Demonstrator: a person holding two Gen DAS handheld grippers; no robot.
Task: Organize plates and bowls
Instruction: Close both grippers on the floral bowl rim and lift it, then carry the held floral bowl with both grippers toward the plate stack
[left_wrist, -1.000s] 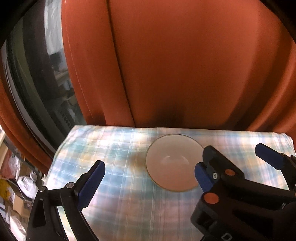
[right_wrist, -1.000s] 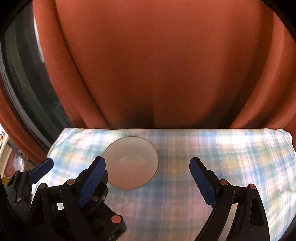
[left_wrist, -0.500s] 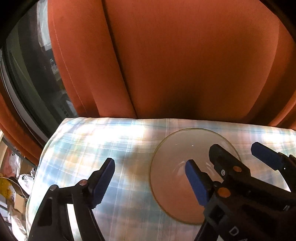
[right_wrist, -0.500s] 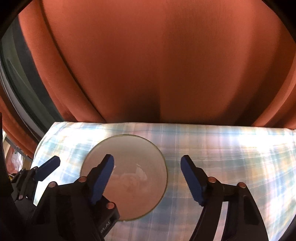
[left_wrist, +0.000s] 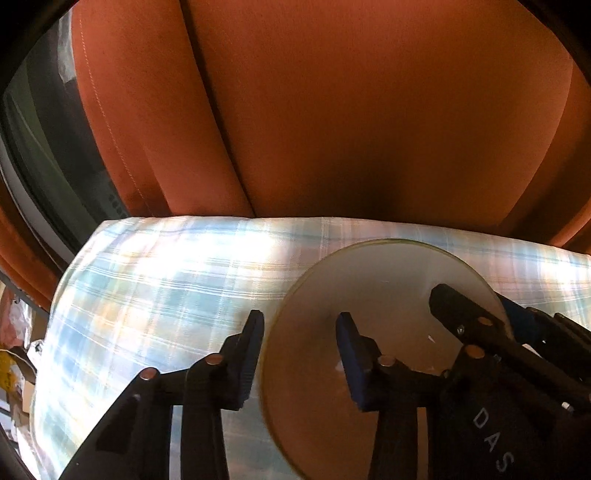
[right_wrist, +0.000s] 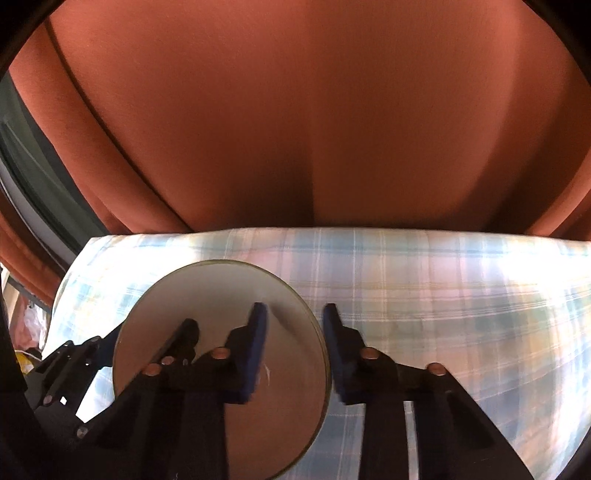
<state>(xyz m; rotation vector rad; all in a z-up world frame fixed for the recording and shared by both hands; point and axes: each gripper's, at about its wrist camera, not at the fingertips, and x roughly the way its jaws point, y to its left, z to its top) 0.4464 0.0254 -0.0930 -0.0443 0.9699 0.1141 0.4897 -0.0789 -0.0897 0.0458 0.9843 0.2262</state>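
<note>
One glass bowl (left_wrist: 384, 332) sits rim-up on the plaid-covered tabletop (left_wrist: 155, 295), lower right of the left wrist frame and lower left of the right wrist frame. Orange curtain (right_wrist: 295, 129) fills the upper frame; a dark window strip (left_wrist: 44, 177) runs along the left edge.

Placement reads as a two-sided pickup: each tool straddles an opposite wall of the bowl, probably so that smooth glass stays level when raised.

Left tool (left_wrist: 299, 354): jaws partly apart, one blue pad outside the rim on the cloth side, the other inside the bowl. A gap shows on both sides of the wall, so not clamped.

Right tool (right_wrist: 293, 354): same arrangement mirrored, one pad inside the bowl, one outside over the cloth, rim passing between them. Gap narrow; contact with the glass not visible, and blur around the pads keeps it uncertain.

Neither tool holds anything yet. No other plates or bowls in view.
</note>
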